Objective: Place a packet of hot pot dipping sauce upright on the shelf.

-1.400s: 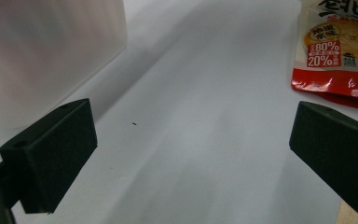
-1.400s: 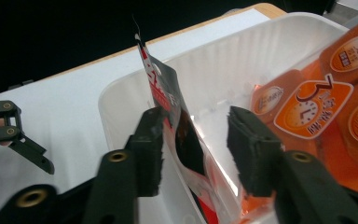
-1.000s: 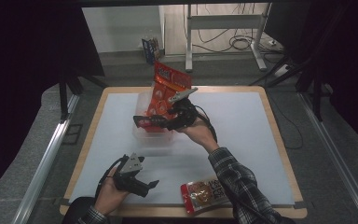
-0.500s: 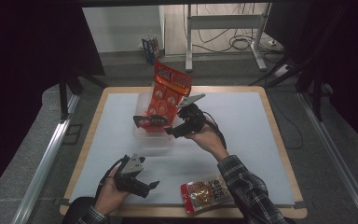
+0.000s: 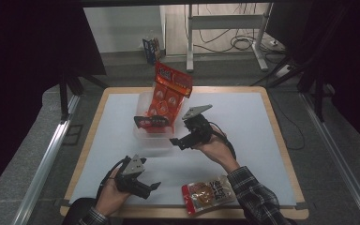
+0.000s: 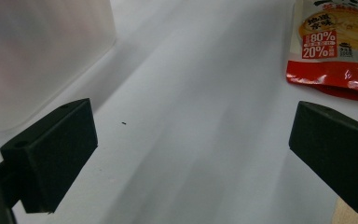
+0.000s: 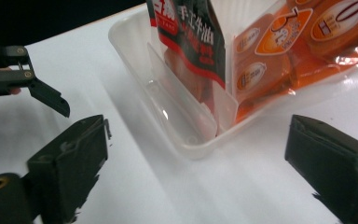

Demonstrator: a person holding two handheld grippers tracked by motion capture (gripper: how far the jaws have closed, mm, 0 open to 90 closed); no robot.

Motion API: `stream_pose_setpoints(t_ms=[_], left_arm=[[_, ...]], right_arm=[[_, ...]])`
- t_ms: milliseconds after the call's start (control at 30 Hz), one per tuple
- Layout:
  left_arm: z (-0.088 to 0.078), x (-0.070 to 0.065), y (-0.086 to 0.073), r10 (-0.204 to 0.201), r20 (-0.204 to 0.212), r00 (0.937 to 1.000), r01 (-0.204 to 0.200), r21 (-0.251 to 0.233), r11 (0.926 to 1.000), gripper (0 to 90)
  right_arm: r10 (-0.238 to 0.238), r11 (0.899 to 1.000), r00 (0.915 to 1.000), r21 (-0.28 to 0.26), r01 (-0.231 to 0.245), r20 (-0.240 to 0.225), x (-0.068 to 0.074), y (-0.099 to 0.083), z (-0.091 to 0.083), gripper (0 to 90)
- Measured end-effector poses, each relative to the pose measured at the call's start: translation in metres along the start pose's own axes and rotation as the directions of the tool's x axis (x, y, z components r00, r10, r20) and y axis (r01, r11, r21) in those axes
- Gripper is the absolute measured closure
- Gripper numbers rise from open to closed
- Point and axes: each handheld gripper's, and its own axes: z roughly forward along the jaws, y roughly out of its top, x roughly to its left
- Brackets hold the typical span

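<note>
The orange snack bag (image 5: 169,96) stands upright in the clear plastic tray (image 5: 146,136) at the far middle of the worktop (image 5: 243,140), leaning on the tray's far side. By the look of it, that part of the packing is done: the bag is in and let go. What seems left is the second snack pouch (image 5: 208,193), flat at the near edge of the worktop, well apart from the tray.

The right tongs (image 5: 161,131) stand just beside the tray's near wall, their jaws having just been opening, now wide with nothing between them. The left tongs (image 5: 151,190) rest near the front edge, jaws spread wide and empty, with the pouch just to their right.
</note>
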Motion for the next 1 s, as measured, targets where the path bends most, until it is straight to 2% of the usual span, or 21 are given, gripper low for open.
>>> stream_pose_setpoints(t_ms=[300,433,500,567,633,700,1000], left_arm=[[0.001,-0.001,0.000,0.007,0.000,1.0000,-0.007,0.008,0.9999,0.8],[0.001,-0.002,0.000,0.008,-0.001,1.0000,-0.008,0.009,0.9999,0.8],[0.001,-0.002,0.000,0.010,0.000,1.0000,-0.010,0.009,0.9999,0.8],[0.001,-0.002,0.000,0.013,0.001,0.9999,-0.013,0.009,0.9999,0.8],[0.001,-0.002,0.000,0.011,0.000,0.9999,-0.011,0.009,0.9999,0.9],[0.001,-0.002,0.000,0.008,0.001,1.0000,-0.008,0.005,1.0000,0.9],[0.000,-0.001,0.000,0.010,-0.002,0.9999,-0.010,0.003,0.9999,0.9]], right_arm=[[0.032,0.999,0.9990,-0.038,-0.031,0.029,0.007,-0.018,-0.009,3.0],[0.065,0.996,0.9974,-0.064,-0.063,0.030,0.008,-0.029,-0.014,2.8],[0.103,0.991,0.9944,-0.091,-0.100,0.023,0.007,-0.037,-0.016,3.1],[0.116,0.991,0.9932,-0.075,-0.115,0.007,0.005,-0.041,-0.017,3.0],[0.126,0.989,0.9919,-0.087,-0.124,0.019,0.005,-0.045,-0.021,4.1],[0.139,0.986,0.9903,-0.095,-0.138,0.006,0.005,-0.048,-0.024,4.5],[0.114,0.993,0.9931,-0.042,-0.113,0.026,0.014,-0.057,-0.032,5.3]])
